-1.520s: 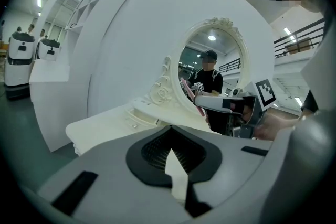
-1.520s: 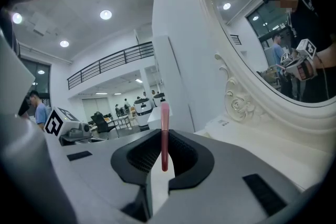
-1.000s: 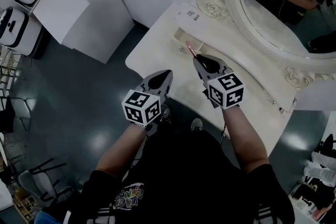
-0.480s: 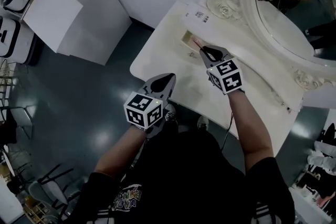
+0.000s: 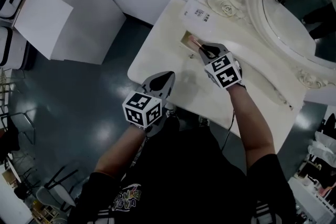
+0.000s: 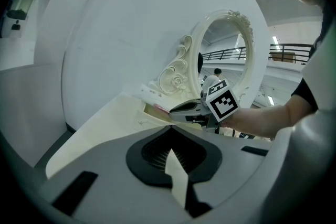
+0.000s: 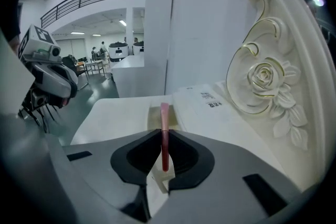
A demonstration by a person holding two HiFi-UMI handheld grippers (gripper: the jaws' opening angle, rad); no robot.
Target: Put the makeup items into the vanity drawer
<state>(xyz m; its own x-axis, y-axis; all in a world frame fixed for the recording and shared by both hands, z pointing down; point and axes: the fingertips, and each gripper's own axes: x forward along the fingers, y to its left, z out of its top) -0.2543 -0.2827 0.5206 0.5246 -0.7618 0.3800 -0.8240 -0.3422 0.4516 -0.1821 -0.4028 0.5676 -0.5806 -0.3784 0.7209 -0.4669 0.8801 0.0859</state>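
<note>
My right gripper (image 5: 202, 50) is shut on a thin pink makeup stick (image 7: 165, 134) that points forward past the jaw tips. The stick's far end (image 5: 193, 42) reaches over the open drawer slot (image 5: 185, 38) near the far left of the cream vanity top (image 5: 157, 52). In the right gripper view that slot (image 7: 153, 119) lies just ahead of the jaws. My left gripper (image 5: 167, 77) is shut on nothing and hovers at the vanity's near edge, to the left of and behind the right one. From the left gripper view, the right gripper (image 6: 176, 110) shows ahead, over the slot.
A printed white card (image 5: 196, 10) lies past the drawer slot, against the carved rose frame (image 5: 224, 0) of the oval mirror (image 5: 294, 13). A white cabinet (image 5: 44, 21) stands on the dark floor at left. Chairs (image 5: 31, 191) sit at the lower left.
My right gripper has moved forward along the vanity with the pink stick, bringing its tip over the drawer slot. The left gripper has stayed put.
</note>
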